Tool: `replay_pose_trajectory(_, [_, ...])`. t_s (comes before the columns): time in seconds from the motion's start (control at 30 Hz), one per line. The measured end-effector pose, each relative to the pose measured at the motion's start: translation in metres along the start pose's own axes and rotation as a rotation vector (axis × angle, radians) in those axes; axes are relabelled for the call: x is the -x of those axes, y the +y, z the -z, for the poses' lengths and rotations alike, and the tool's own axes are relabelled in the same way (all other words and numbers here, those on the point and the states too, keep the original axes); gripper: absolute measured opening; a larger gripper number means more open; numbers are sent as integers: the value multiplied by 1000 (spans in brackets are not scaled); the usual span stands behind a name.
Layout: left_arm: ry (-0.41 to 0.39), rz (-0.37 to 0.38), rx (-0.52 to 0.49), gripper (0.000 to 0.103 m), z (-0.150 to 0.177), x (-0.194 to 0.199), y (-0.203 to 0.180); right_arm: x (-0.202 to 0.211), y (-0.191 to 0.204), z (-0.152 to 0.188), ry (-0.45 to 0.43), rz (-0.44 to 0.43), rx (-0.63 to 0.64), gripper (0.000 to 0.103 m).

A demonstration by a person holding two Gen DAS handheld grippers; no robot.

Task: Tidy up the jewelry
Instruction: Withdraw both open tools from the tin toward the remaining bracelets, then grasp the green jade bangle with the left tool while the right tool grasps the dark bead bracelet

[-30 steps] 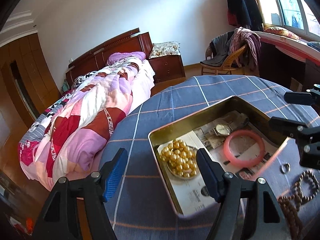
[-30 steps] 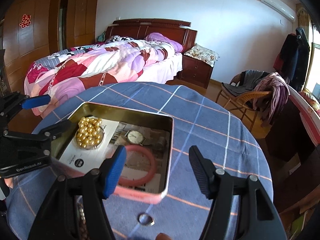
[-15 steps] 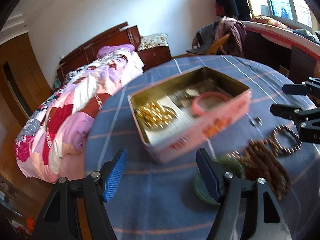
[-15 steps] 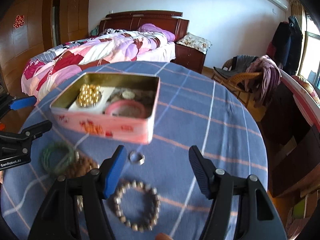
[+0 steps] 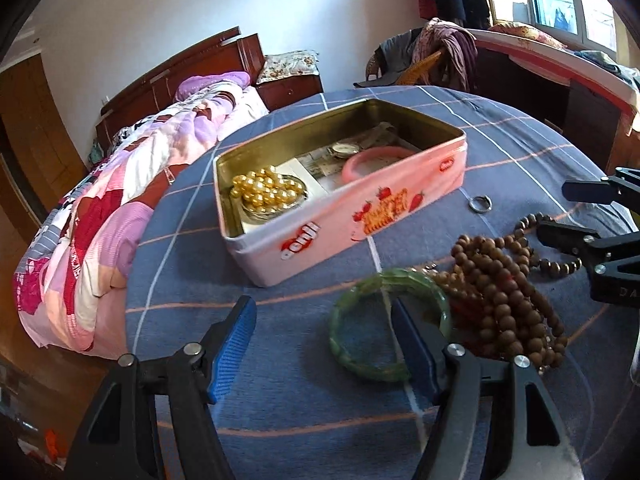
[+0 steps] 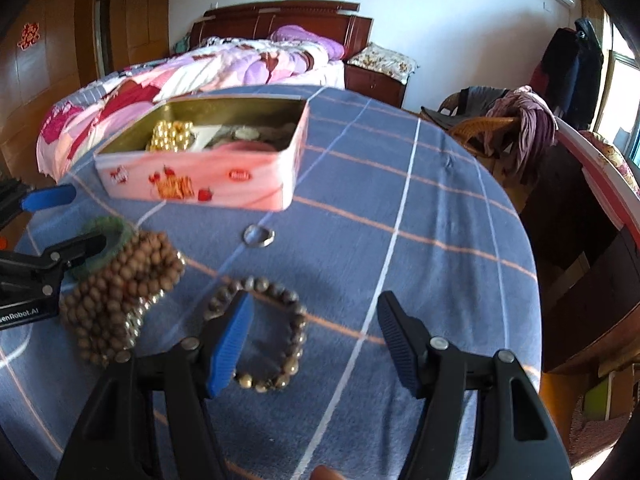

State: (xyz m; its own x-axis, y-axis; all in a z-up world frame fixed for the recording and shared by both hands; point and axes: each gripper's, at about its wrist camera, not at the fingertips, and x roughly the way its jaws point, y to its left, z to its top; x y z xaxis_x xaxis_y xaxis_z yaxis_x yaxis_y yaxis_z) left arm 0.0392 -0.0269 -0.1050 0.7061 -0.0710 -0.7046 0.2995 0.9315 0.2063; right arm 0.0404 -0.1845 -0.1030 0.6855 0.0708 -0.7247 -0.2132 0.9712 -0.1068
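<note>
A pink strawberry-print tin (image 5: 400, 204) stands open on the table (image 5: 304, 412), which wears a blue checked cloth. In the left wrist view the tin's long axis runs from lower left up to the right. A second ago that camera looked almost straight down into the tin from close by; now the tin sits farther off and its printed side wall shows.

Inside the tin, a cluster of gold beads (image 5: 266, 192) lies at the left end on a white card, a wristwatch (image 5: 344, 150) near the back wall, and a pink bangle (image 5: 372, 160) toward the right end.

On the cloth in front of the tin lie a green bangle (image 5: 360, 360), flat, a heap of brown wooden prayer beads (image 5: 500, 292) touching its right side, a small silver ring (image 5: 480, 203) near the tin's right corner, and a dark stone bead bracelet (image 6: 276, 332) lying flat.

The left tongs (image 5: 324, 348) are apart and closing, gripping nothing; the right finger shows over the green bangle. The right tongs (image 6: 316, 340) are likewise apart and closing, empty, the left blue pad (image 6: 230, 340) showing over the bead bracelet. Both now hang lower over the loose pieces than before.
</note>
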Motion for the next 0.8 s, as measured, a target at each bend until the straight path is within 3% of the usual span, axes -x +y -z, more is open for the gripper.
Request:
replay_pose_trajectory(0.13, [15,28,11,55,2,-7,1,0,-6,4,6,-18,-15,53])
replay_pose_trajectory(0.23, [14,53,12,43,1,-8,1,2,-4,6,0,-36,-9,37])
replay_pose_trajectory(0.3, [14,79,17,30,1,-8,0,4,2,7,-6,-52,17,16])
replay_pose_trajectory(0.33, [14,90,17,26,2,-8,0,5,5,7,-8,-51,31,14])
replay_pose_trajectory(0.4, [13,99,11,13,1,-8,-2,5,10,8,-15,-37,50,12])
replay_pose_trajectory(0.47, [13,107,10,10,1,-7,-3,6,8,9,-17,-41,46,12])
replay_pose_trajectory(0.8, [7,114,21,6,1,-4,3,12,3,6,-34,-61,23,11])
